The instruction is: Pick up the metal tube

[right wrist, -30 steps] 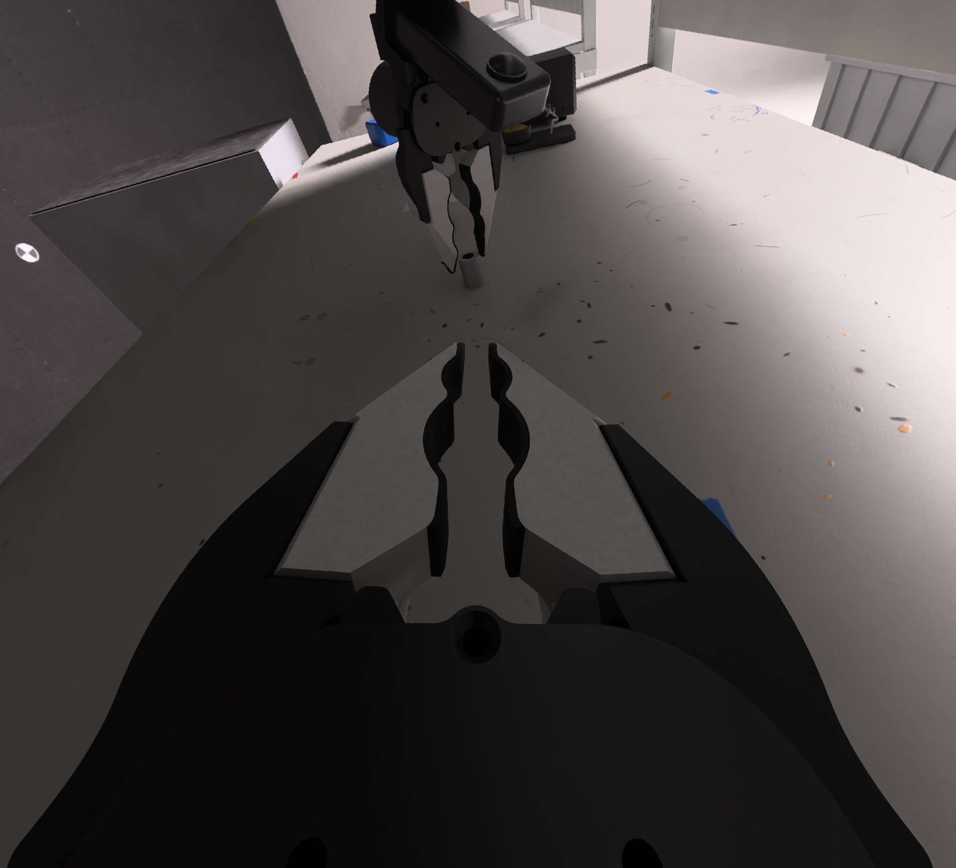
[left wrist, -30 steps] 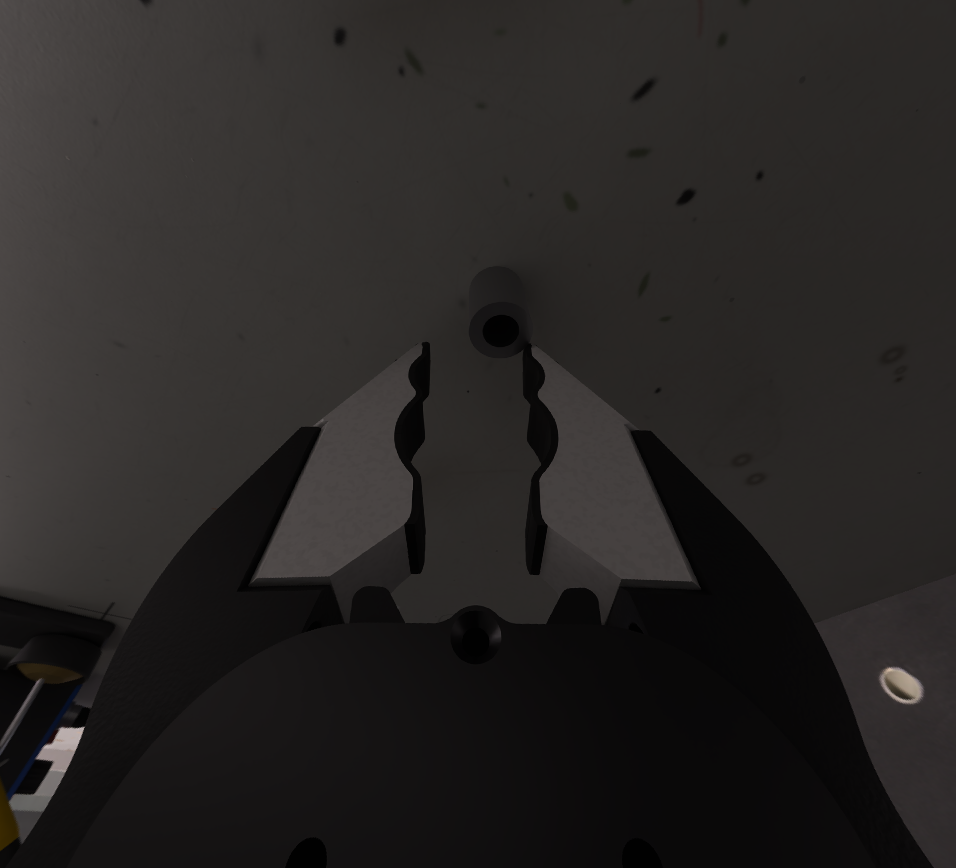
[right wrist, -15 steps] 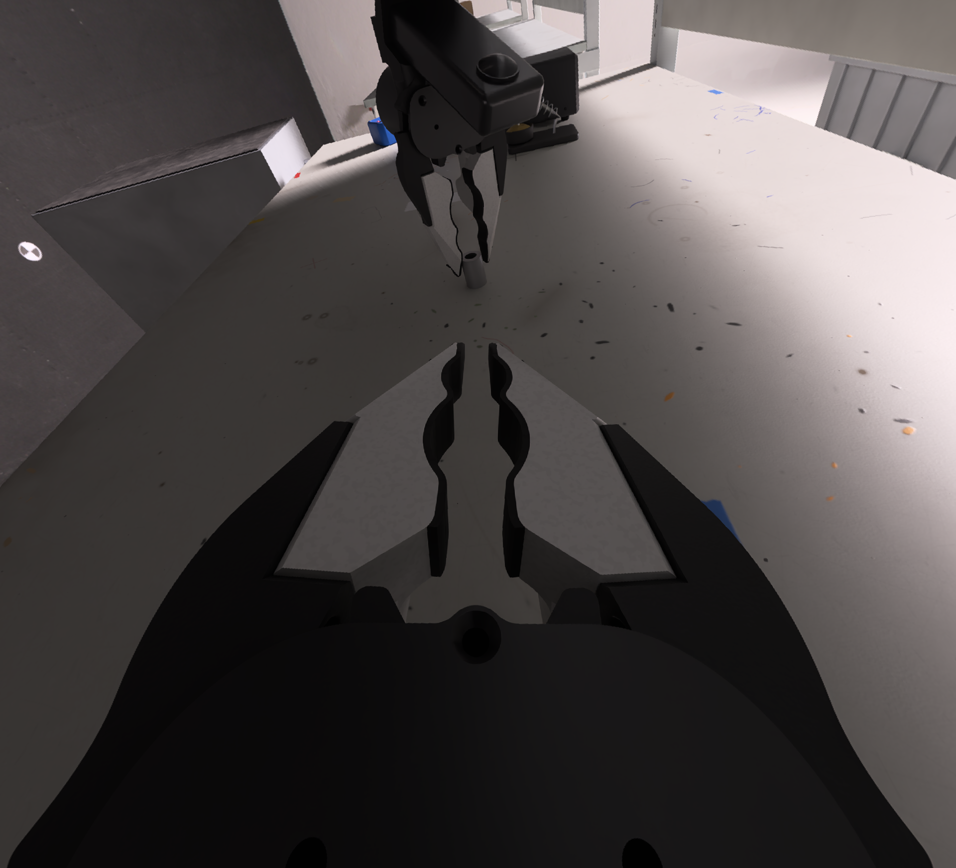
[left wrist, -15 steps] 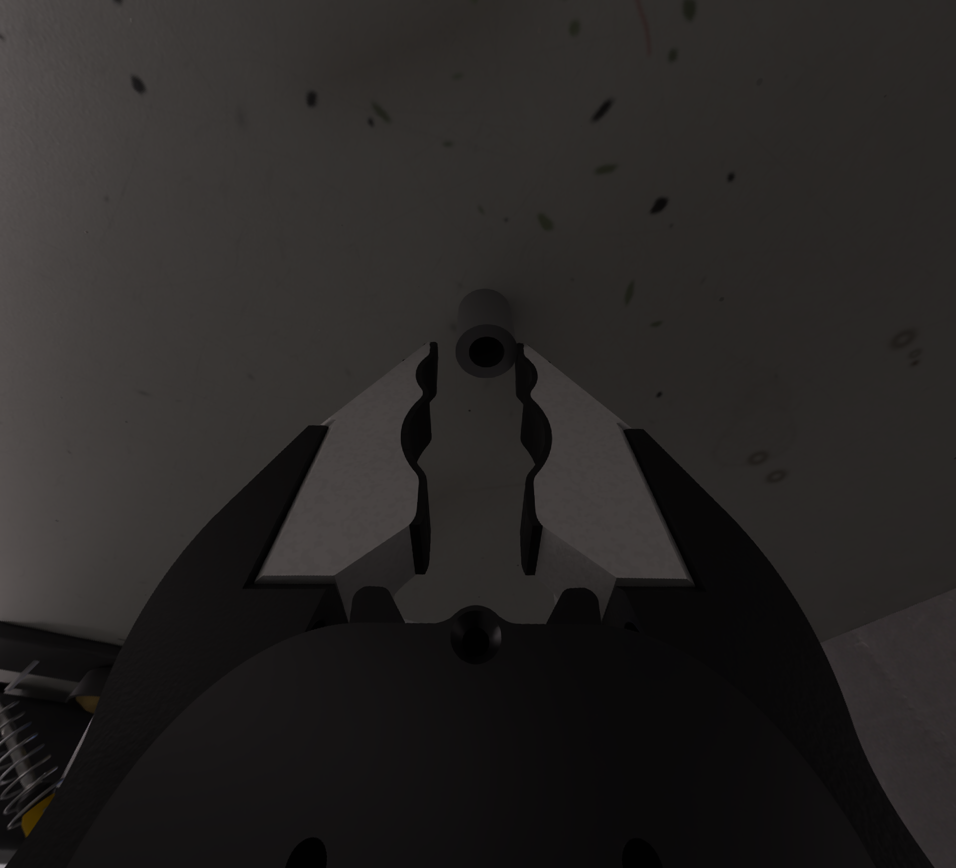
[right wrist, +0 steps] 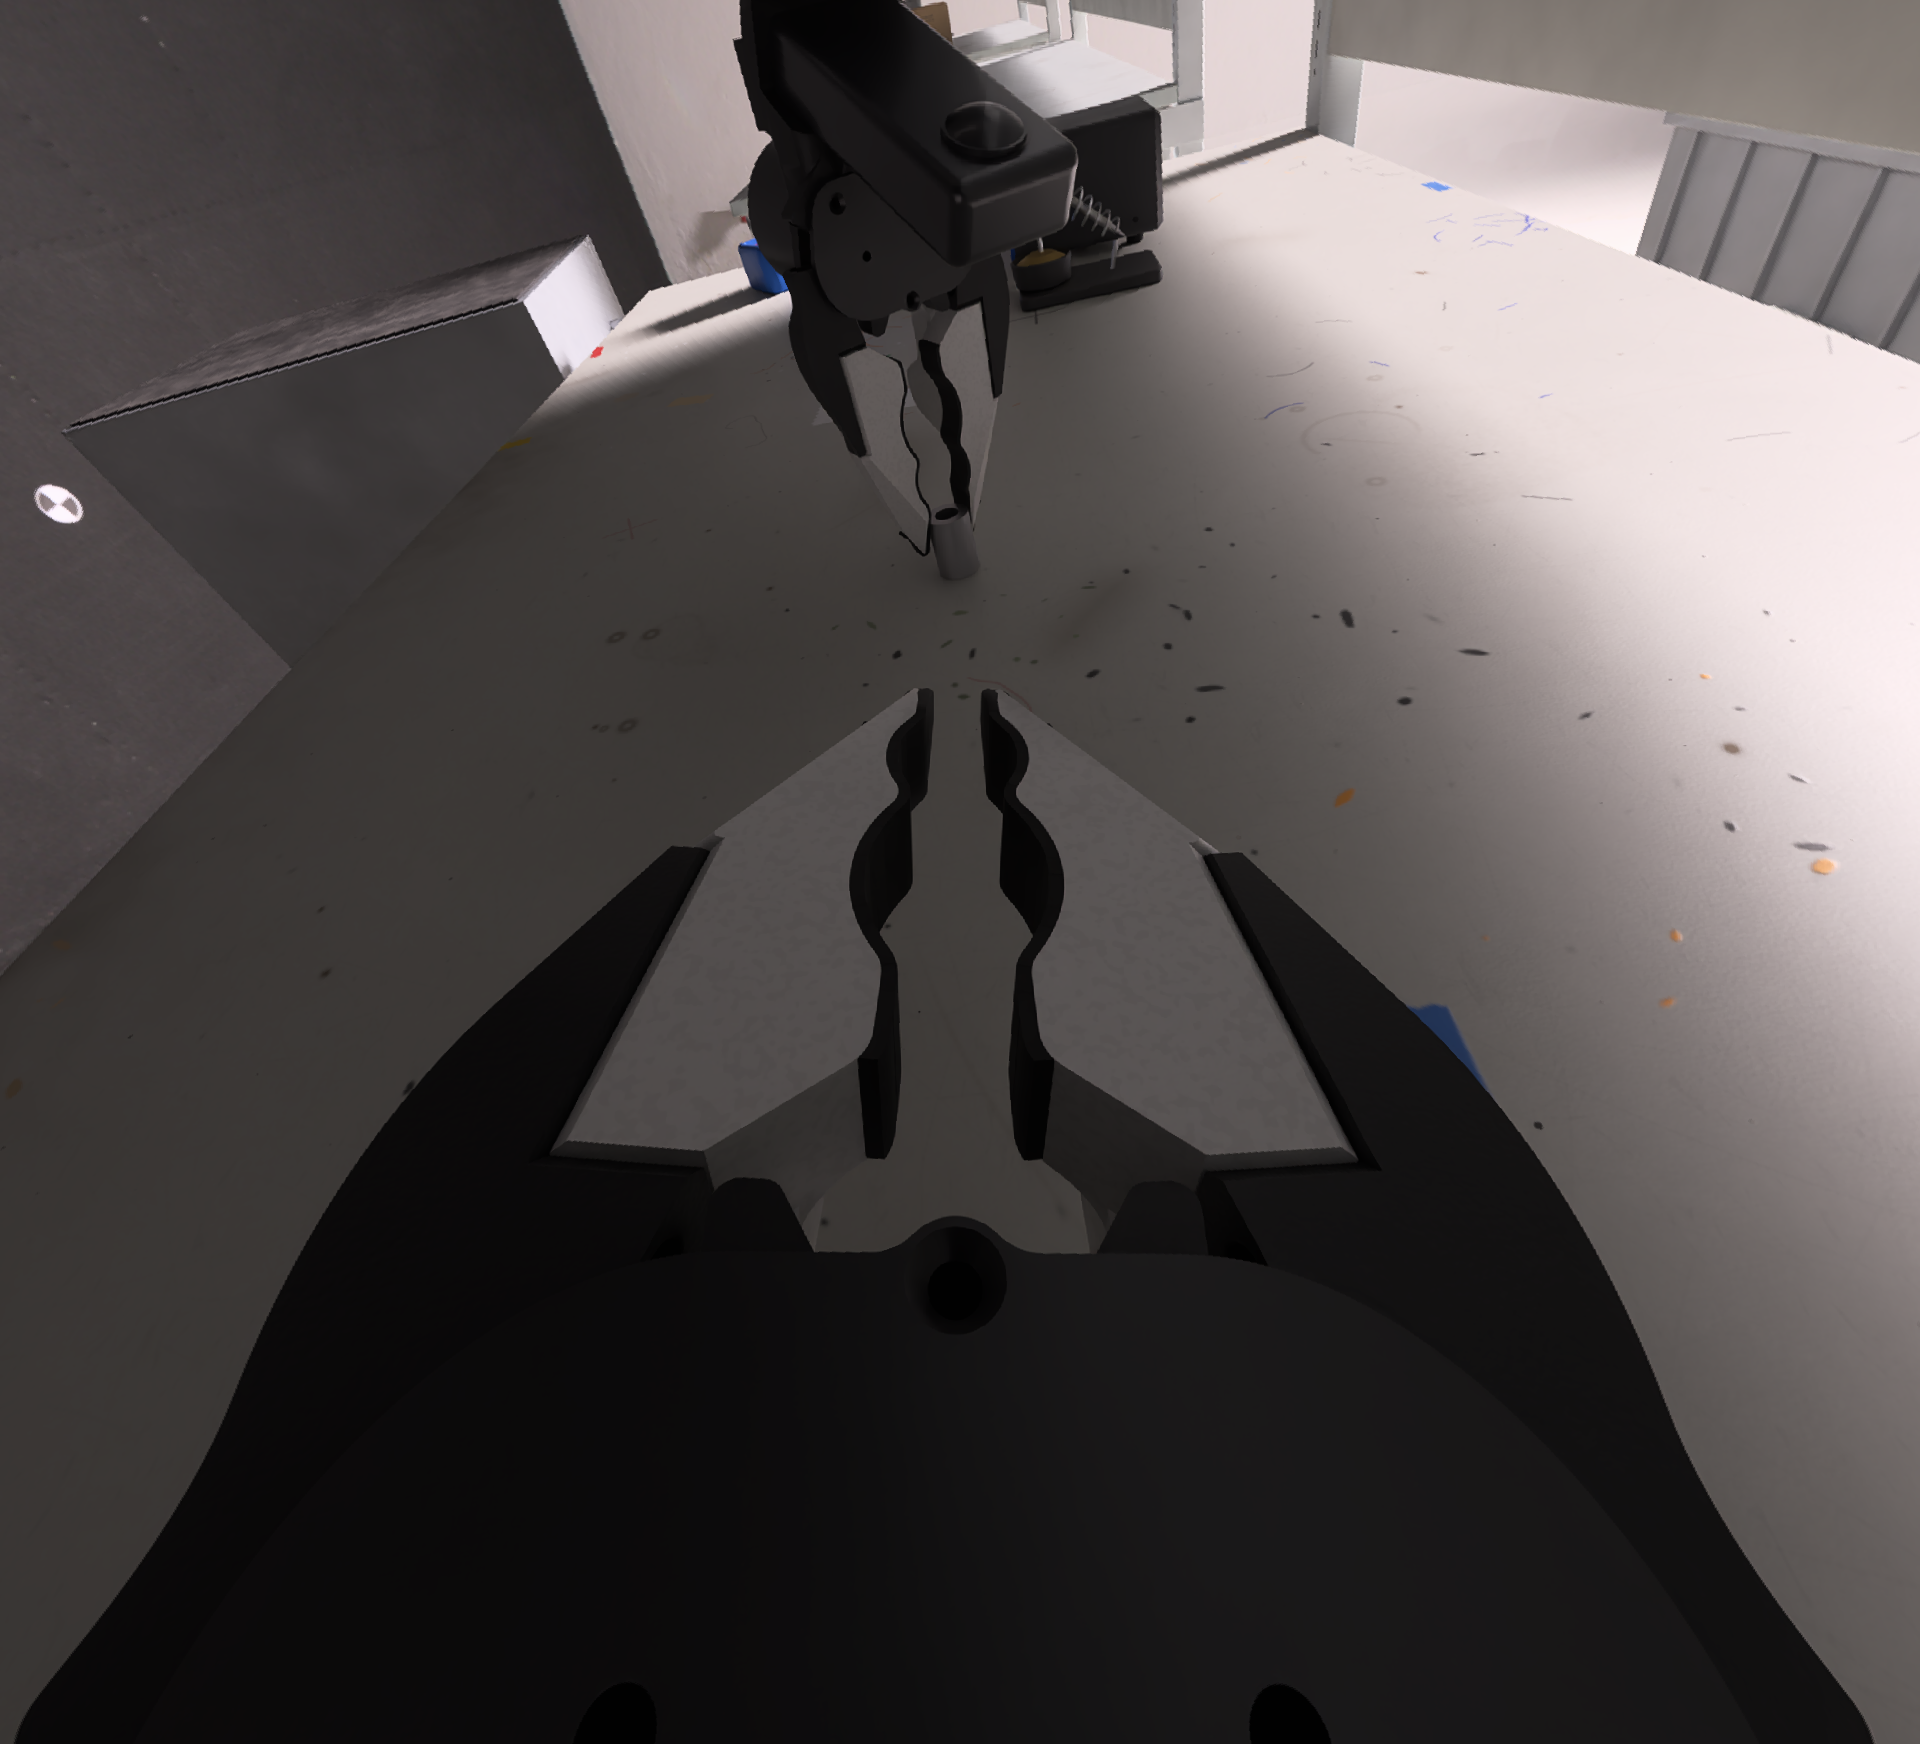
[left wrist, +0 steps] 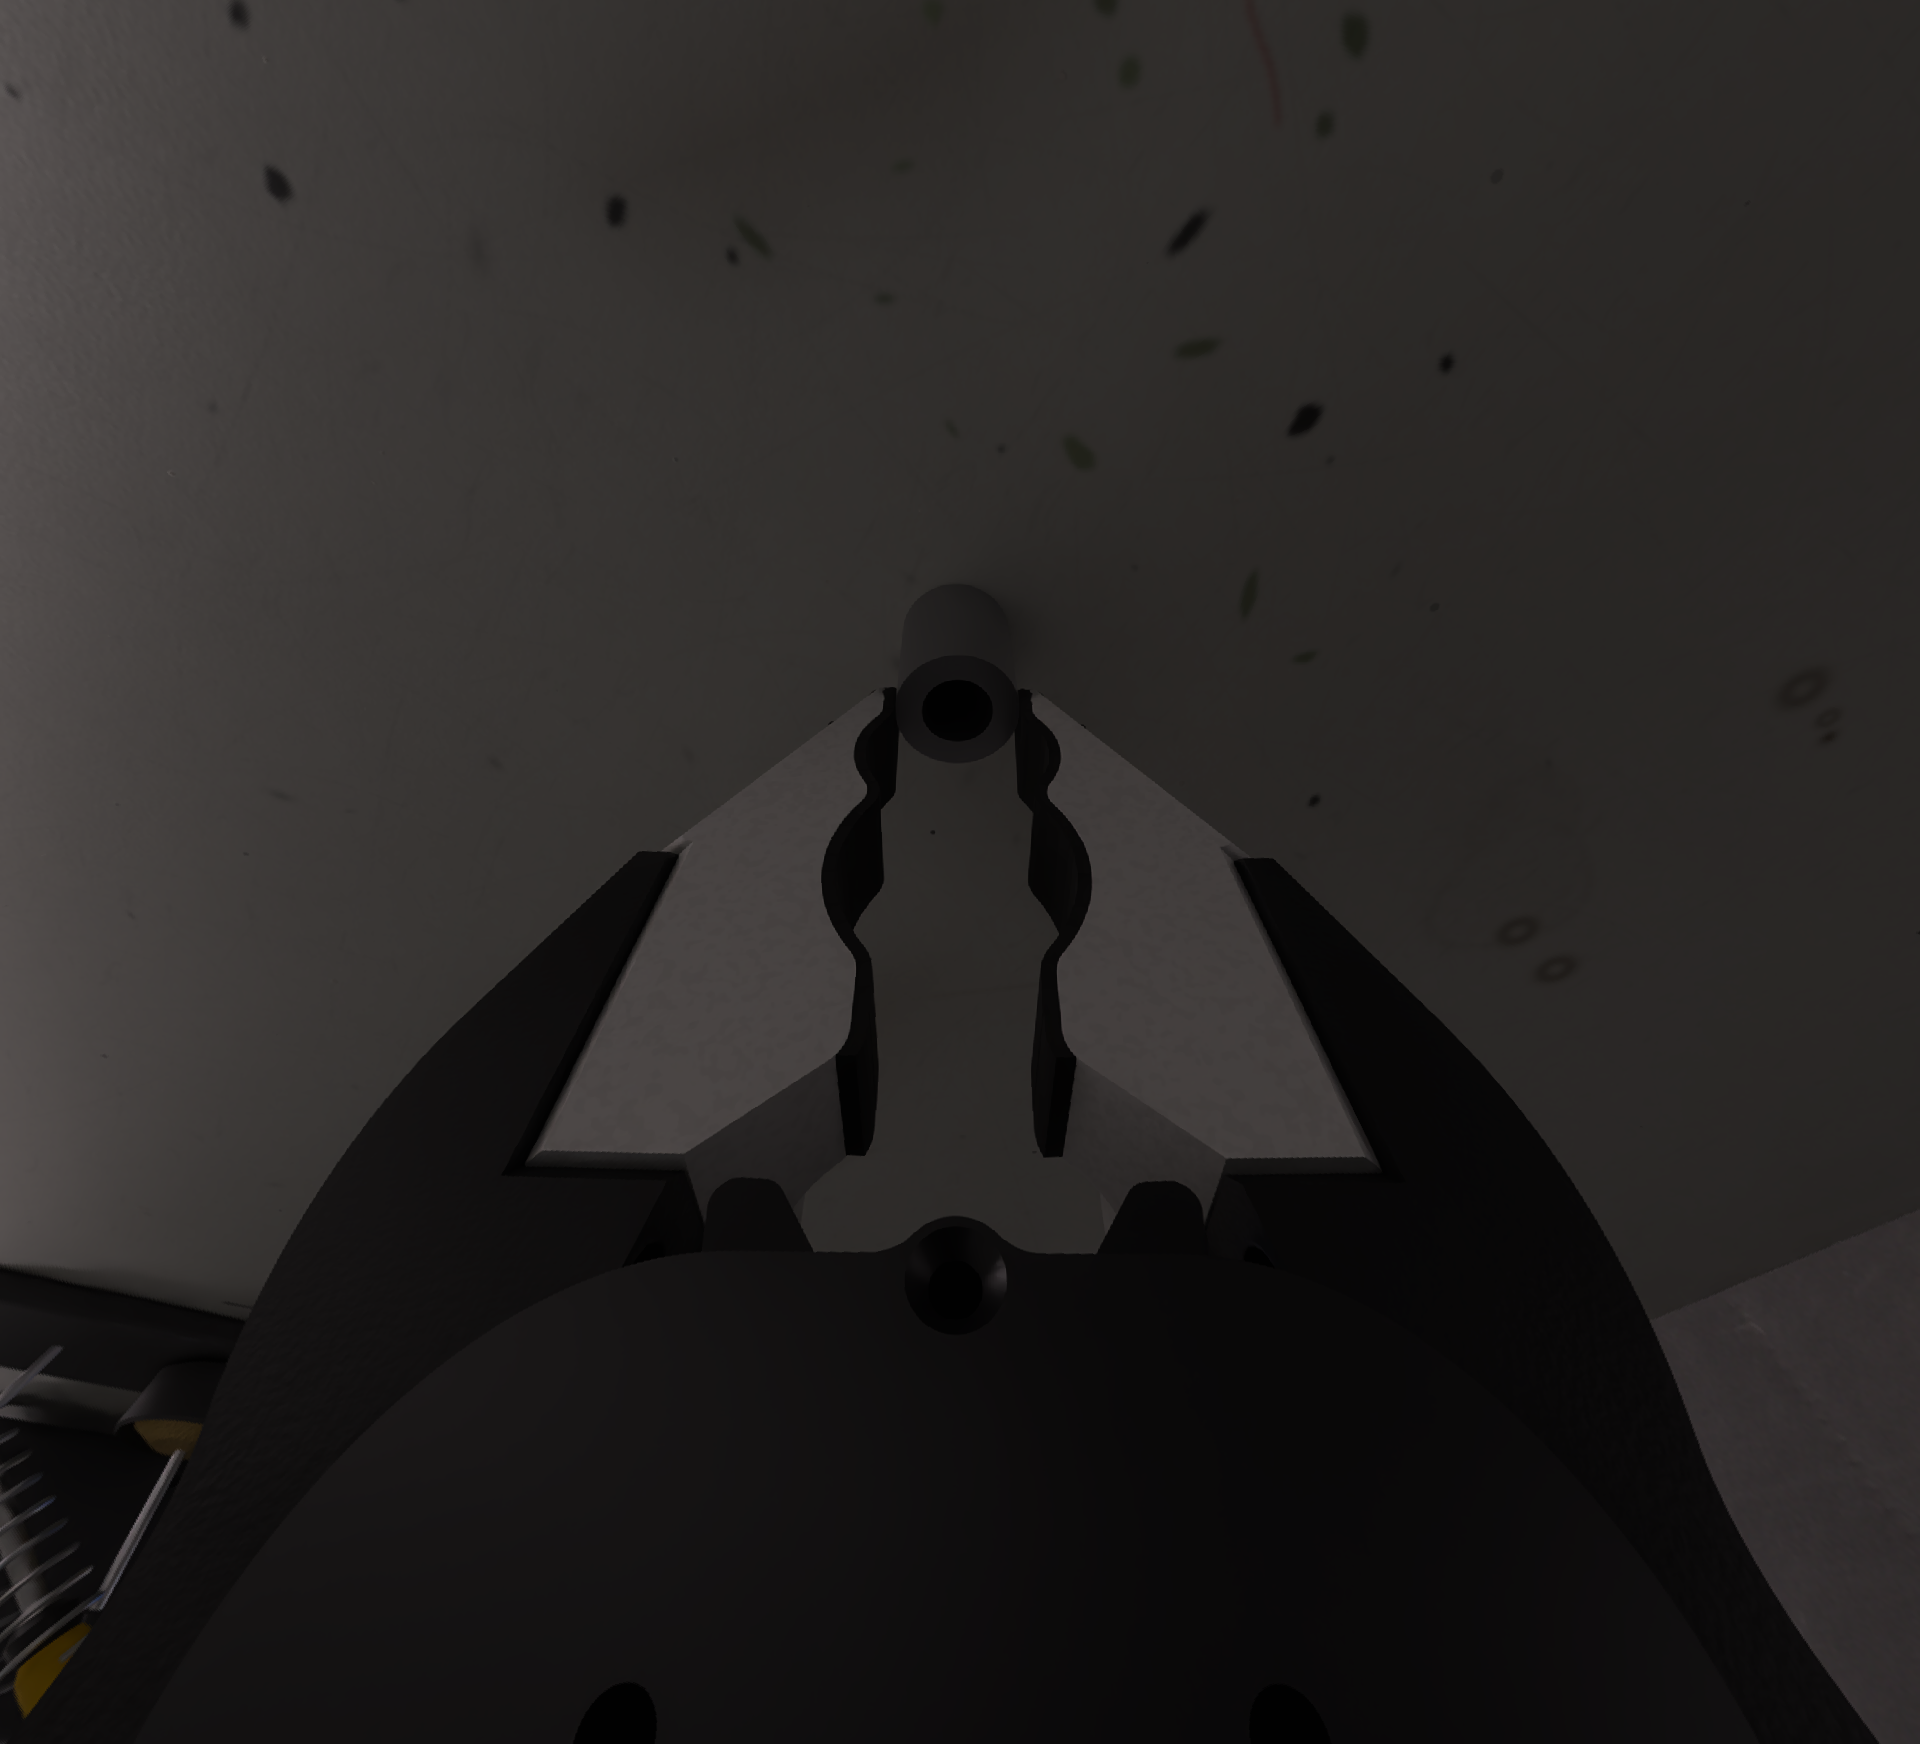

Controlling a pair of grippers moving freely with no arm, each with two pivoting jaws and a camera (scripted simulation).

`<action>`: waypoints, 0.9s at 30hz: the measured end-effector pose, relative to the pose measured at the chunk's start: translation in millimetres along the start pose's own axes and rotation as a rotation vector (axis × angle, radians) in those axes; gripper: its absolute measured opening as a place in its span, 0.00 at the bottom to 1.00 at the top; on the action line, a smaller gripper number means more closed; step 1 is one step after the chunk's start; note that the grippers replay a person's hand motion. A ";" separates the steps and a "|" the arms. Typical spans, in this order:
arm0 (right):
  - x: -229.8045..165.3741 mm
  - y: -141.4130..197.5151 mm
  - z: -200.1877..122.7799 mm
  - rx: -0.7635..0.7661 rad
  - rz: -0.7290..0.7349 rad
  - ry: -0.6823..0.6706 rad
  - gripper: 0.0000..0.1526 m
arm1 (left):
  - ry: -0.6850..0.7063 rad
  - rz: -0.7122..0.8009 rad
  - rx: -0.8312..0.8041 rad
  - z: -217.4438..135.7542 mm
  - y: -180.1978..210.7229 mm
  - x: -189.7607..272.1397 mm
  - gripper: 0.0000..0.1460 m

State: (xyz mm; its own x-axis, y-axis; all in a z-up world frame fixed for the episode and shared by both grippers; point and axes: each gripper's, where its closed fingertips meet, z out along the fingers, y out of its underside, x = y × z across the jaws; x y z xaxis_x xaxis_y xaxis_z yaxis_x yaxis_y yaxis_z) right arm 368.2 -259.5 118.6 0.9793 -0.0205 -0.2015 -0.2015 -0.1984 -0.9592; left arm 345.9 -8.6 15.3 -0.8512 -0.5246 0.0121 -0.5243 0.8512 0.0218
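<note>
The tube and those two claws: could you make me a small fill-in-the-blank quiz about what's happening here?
1. The tube stands ____ on the table.
2. The tube's top sits between the fingertips of the ____ gripper.
3. The right gripper holds ____.
4. Seen from above, the tube's top end is ____, not solid.

Missing words: upright; left; nothing; hollow

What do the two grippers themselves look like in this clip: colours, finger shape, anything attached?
Both match. The left gripper and right gripper have matte black bodies with pale grey wedge fingers tapering to points; their inner edges are black and wavy, with scalloped notches. From the right wrist view, the left gripper's body is a black block topped by a round knob. No cables or sleeves show.
</note>
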 end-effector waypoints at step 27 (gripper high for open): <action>1.4 1.1 0.4 0.000 0.000 0.008 0.06 | -0.173 -0.076 0.043 -47.1 26.4 -22.6 0.15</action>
State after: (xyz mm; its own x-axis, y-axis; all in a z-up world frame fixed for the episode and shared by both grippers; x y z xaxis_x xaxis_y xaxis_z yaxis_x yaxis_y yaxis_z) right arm 369.4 -259.3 117.1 0.9794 -0.0288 -0.2000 -0.2017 -0.1985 -0.9591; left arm 352.4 25.2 62.7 -0.7983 -0.5806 -0.1603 -0.5845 0.8110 -0.0265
